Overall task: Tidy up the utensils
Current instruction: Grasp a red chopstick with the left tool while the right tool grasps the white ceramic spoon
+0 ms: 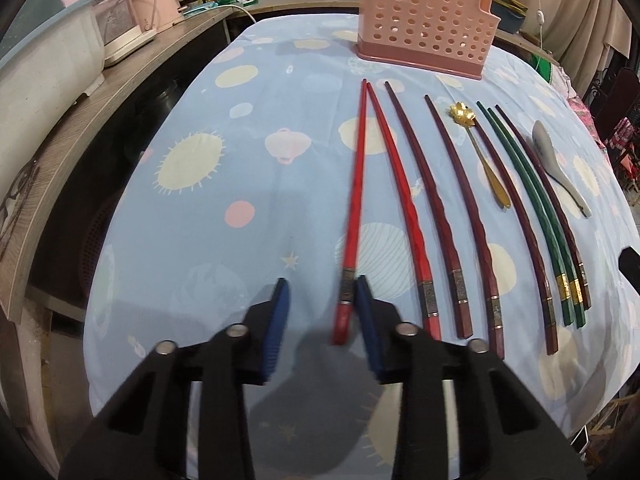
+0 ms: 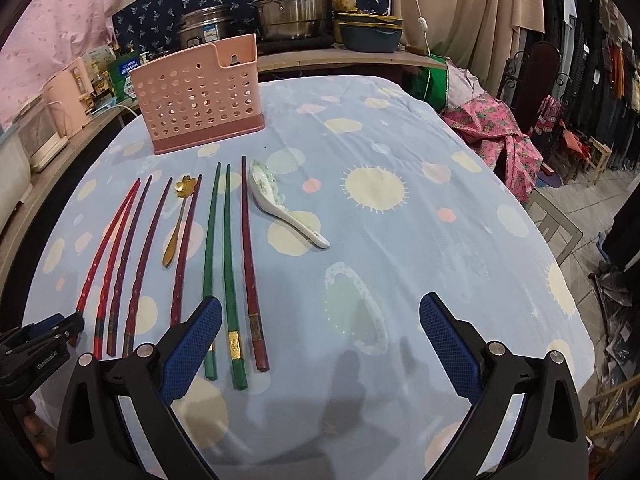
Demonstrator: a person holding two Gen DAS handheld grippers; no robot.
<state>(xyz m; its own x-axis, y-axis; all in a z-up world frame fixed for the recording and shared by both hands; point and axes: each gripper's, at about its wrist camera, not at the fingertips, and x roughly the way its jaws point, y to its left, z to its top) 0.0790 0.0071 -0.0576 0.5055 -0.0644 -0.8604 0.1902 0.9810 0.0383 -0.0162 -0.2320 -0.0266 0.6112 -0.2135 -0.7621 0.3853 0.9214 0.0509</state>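
Several chopsticks lie side by side on the blue tablecloth [image 1: 248, 208]: two red [image 1: 394, 200], several dark maroon [image 1: 456, 200] and two green [image 1: 532, 208]. A gold flower spoon [image 1: 486, 162] and a white ceramic spoon [image 1: 558, 166] lie among them. A pink perforated utensil holder [image 1: 424, 20] stands at the far side. My left gripper [image 1: 322, 304] is open; the handle end of the leftmost red chopstick [image 1: 354, 216] lies between its fingers, close to the right one. My right gripper [image 2: 320, 340] is open and empty above the cloth, right of the green chopsticks [image 2: 228, 264].
A wooden shelf [image 1: 100, 120] with white and pink appliances runs along the left edge. Steel pots [image 2: 288, 4] and bowls stand on a counter behind the table. Clothes racks and a pink cloth [image 2: 492, 128] are to the right of the table.
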